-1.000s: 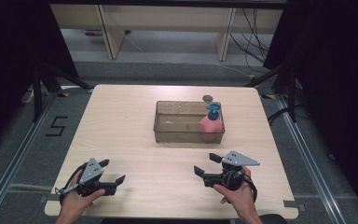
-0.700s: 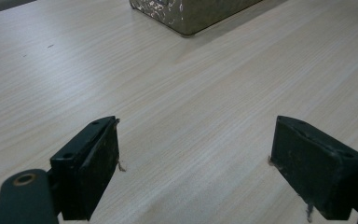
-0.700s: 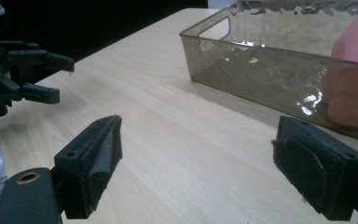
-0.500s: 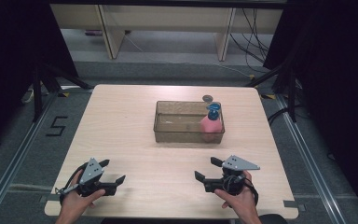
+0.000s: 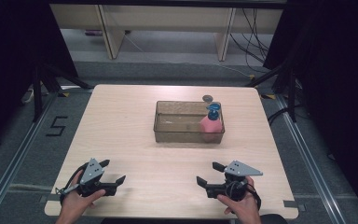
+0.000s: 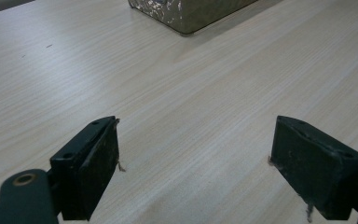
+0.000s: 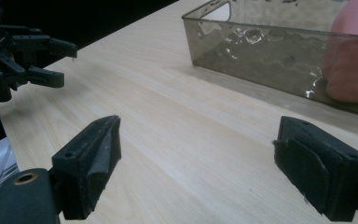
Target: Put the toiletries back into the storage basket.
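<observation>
I have both claws low at the near edge of the bench [image 5: 121, 121], one in each hand. The left claw [image 5: 113, 173] sits near the front-left corner, jaws spread wide with nothing between them; in the left gripper view the left claw [image 6: 196, 163] frames bare wood grain, with a corner of the bin [image 6: 191, 11] at the top edge. The right claw [image 5: 209, 174] sits near the front-right, also wide and empty, pointing left across the bench; in the right gripper view the right claw [image 7: 196, 163] gapes over bare wood.

The bin [image 5: 165, 126] is a clear, smoky-tinted rectangular tub, standing past the middle of the bench, well apart from both claws. From the right gripper view the bin [image 7: 242, 46] has wavy, glossy walls that catch the light. Inside it, at the right end, stands a pink bottle [image 5: 210, 126] with a blue pump top, upright against the right wall. The bottle [image 7: 354, 70] reads as a soft pink blur through the plastic. A small dark round thing [image 5: 208, 98] lies on the bench just behind the bin; I cannot tell what it is.
</observation>
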`<state>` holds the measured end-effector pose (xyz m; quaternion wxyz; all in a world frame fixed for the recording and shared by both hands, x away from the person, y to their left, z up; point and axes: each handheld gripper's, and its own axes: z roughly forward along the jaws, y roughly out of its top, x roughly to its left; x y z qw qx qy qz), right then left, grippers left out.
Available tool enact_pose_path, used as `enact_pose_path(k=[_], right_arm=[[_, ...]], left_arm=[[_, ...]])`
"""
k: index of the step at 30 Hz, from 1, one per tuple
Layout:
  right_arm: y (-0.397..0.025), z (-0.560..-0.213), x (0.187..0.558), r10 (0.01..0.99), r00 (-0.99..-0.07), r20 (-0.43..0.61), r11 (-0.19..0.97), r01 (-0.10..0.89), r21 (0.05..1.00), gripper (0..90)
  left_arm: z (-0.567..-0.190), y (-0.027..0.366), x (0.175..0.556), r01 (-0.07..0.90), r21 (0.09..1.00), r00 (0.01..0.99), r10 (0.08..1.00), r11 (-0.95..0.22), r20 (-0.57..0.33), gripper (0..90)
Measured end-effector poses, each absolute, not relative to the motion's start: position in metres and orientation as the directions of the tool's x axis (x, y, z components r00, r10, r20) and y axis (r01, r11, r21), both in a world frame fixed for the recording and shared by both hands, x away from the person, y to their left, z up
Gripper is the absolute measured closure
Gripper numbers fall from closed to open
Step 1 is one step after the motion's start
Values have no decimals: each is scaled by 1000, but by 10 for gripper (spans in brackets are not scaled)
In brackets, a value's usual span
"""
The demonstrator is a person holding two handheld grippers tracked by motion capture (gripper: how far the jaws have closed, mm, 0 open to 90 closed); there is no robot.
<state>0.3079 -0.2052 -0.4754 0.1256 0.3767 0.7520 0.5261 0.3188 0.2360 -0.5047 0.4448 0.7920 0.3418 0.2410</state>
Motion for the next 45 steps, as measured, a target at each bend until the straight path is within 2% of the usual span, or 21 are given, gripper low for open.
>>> enact_pose_path(k=[6,9,11,12,14,18,21,23,25,27,28,30,31,32,34,36,45], right_arm=[[-208,-477,303,701,-684,200,170,433,885,155],[-207,-477,299,701,-671,242,146,467,872,155],[-209,-478,299,700,-684,207,173,444,879,155],[-208,-479,298,694,-682,229,162,458,874,155],[-209,-480,297,694,-692,200,189,442,877,155],[-207,-481,293,689,-690,219,202,474,857,155],[-205,-482,291,686,-700,202,217,461,861,155],[-201,-485,288,679,-696,232,203,482,852,155],[-200,-485,287,675,-710,199,237,465,853,155],[-196,-486,282,670,-702,242,218,498,839,156],[-196,-487,283,672,-711,208,240,474,847,156],[-195,-488,282,665,-719,203,247,468,848,156],[-192,-488,278,660,-712,239,224,491,842,156],[-194,-488,280,655,-728,204,252,464,850,156],[-192,-487,276,662,-714,231,236,490,839,156],[-192,-488,277,669,-715,200,246,468,849,156],[-193,-487,278,665,-721,195,254,464,849,156]], left_arm=[[-504,236,319,328,867,651,755,-375,80,148],[-504,236,319,329,867,650,756,-375,80,148],[-505,236,319,330,866,650,755,-375,80,148],[-505,236,319,330,866,651,755,-375,79,148],[-505,236,319,328,869,649,757,-371,78,148],[-505,237,319,324,872,649,757,-368,78,148],[-504,237,320,315,871,654,751,-377,89,148],[-504,236,319,321,873,650,756,-368,79,148],[-504,236,319,319,875,649,756,-365,78,148],[-504,236,319,319,875,649,757,-363,77,148],[-504,236,319,324,874,646,760,-363,77,148],[-503,237,319,322,871,647,758,-371,83,148],[-503,237,319,321,871,648,757,-372,85,148],[-503,237,319,323,871,649,756,-371,81,148],[-503,237,319,314,872,651,754,-375,90,148],[-502,238,319,311,871,653,752,-380,95,148],[-504,236,319,321,875,646,759,-363,78,148]])
